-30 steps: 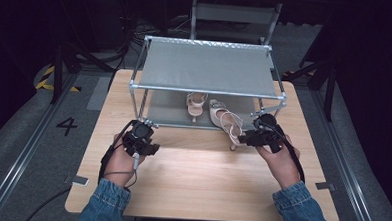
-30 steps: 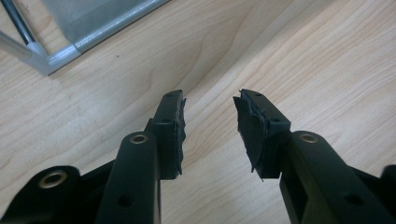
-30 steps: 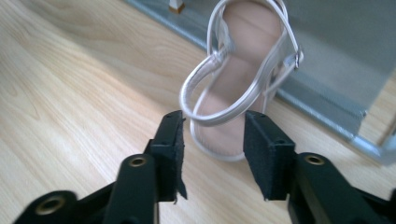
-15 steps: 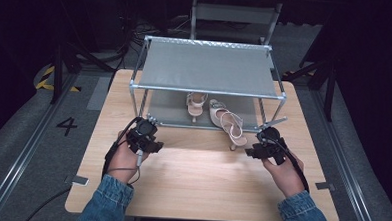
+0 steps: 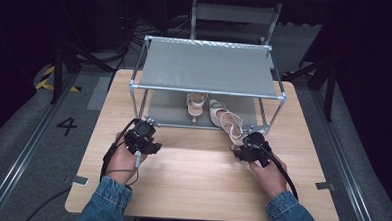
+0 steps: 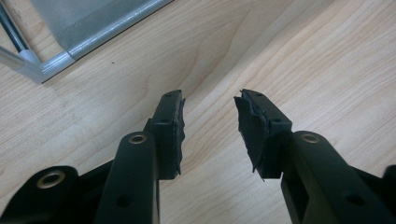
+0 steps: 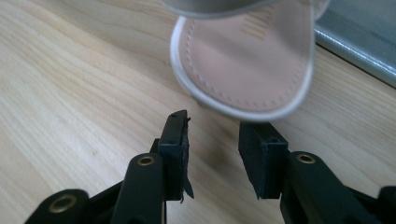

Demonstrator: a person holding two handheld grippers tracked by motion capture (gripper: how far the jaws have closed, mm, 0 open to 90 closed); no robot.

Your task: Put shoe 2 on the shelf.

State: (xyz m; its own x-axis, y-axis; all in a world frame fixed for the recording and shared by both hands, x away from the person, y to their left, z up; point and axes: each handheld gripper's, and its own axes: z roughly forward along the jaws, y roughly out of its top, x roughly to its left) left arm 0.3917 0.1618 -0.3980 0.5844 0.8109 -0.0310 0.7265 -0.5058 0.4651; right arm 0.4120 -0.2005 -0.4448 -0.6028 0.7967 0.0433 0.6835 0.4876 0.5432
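Two pale pink strappy sandals lie on the lower shelf of a metal shoe rack. The left sandal lies straight. The right sandal is angled, with its toe poking out over the rack's front rail. My right gripper sits low over the table just before that toe. In the right gripper view the sandal is just beyond the gripper, whose jaws have just been closing, still apart with nothing between them. My left gripper rests open near the rack's front left corner, and the left gripper is empty.
The rack stands at the back of a light wooden table, its grey top shelf covering most of the lower one. The rack's corner post is close to the left gripper. Dark floor, cables and a stand surround the table.
My right gripper has sunk toward the tabletop and drawn nearer, to just in front of the sandal's toe, with its jaws narrower. The left hand has stayed put.
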